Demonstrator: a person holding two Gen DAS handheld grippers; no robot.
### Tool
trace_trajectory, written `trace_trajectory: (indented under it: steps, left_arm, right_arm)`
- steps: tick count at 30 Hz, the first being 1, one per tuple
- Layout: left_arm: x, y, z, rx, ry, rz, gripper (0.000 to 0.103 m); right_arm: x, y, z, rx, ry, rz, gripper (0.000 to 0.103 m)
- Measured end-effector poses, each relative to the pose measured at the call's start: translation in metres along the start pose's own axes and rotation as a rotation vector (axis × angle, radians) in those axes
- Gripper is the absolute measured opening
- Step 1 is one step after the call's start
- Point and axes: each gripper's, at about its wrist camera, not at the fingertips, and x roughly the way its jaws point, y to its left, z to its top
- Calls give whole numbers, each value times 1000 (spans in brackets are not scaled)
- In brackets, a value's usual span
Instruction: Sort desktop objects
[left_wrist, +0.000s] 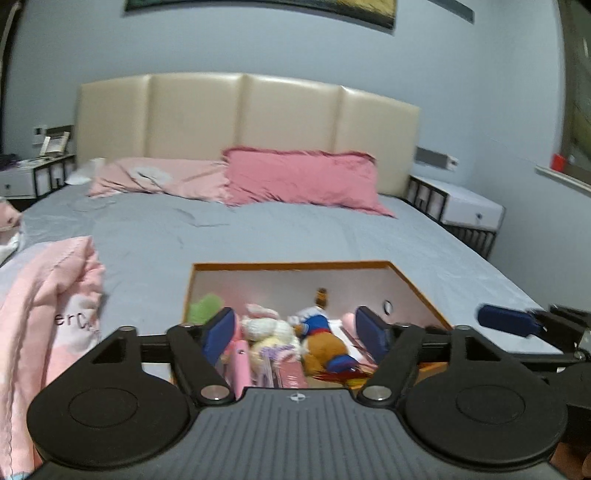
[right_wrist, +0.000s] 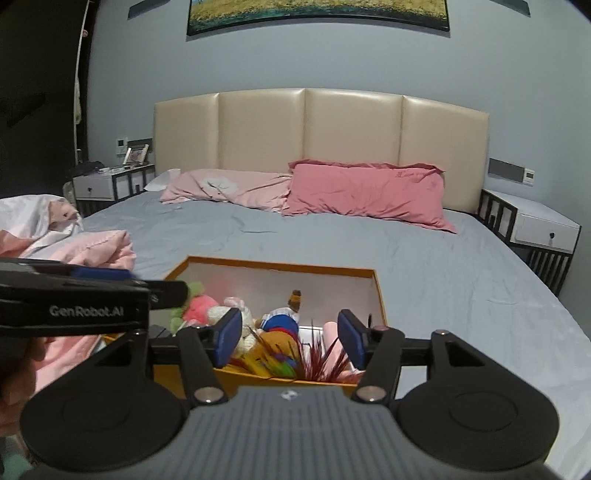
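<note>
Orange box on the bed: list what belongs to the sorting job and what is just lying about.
Part of the job:
- orange box
- soft toys inside it: duck toy, white plush, green plush
- left gripper and right gripper, both open, holding nothing

Just lying about:
- two pink pillows
- pink blanket
- bedside tables

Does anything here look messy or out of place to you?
Yes: an orange-rimmed box of plush toys sits on the bed, not a desk, with toys heaped in it. A pink blanket lies crumpled at the bed's left edge. Nothing looks spilled or broken.
</note>
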Motion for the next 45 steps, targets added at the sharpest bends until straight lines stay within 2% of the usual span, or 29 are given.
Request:
trace_trajectory:
  steps: [2, 6, 12, 15, 19, 27, 35, 38, 42, 45]
  left_arm:
    - [1, 3, -7, -22, -13, 28, 89]
    - [17, 3, -21, -24, 45, 101, 90]
    - [36, 6, -29, -60, 113, 112, 90]
    - [45, 6, -33, -63, 172, 112, 90]
    - [50, 0, -36, -12, 180, 156, 90]
    - [54, 1, -35, -10, 199, 184, 90]
    - [55, 1, -36, -4, 196, 190, 91]
    - [54, 0, -36, -8, 192, 180, 91]
    - [53, 1, -36, -13, 192, 171, 91]
    - [53, 1, -36, -14, 193, 171, 91]
  right_arm:
    - [5, -1, -6, 20, 8, -3, 72]
    - [14, -2, -18, 31, 42, -22, 74]
    - [32, -8, -24, 52, 110, -47, 78]
    - [41, -13, -28, 70, 140, -54, 78]
    - [47, -12, -28, 62, 146, -58, 81]
    - [50, -6, -31, 3, 146, -83, 84]
    - [55, -3, -34, -25, 170, -117, 99]
    - [58, 6, -37, -68, 192, -123, 101]
    - [58, 6, -39, -46, 208, -93, 101]
    - [63, -2, -41, 26, 249, -57, 100]
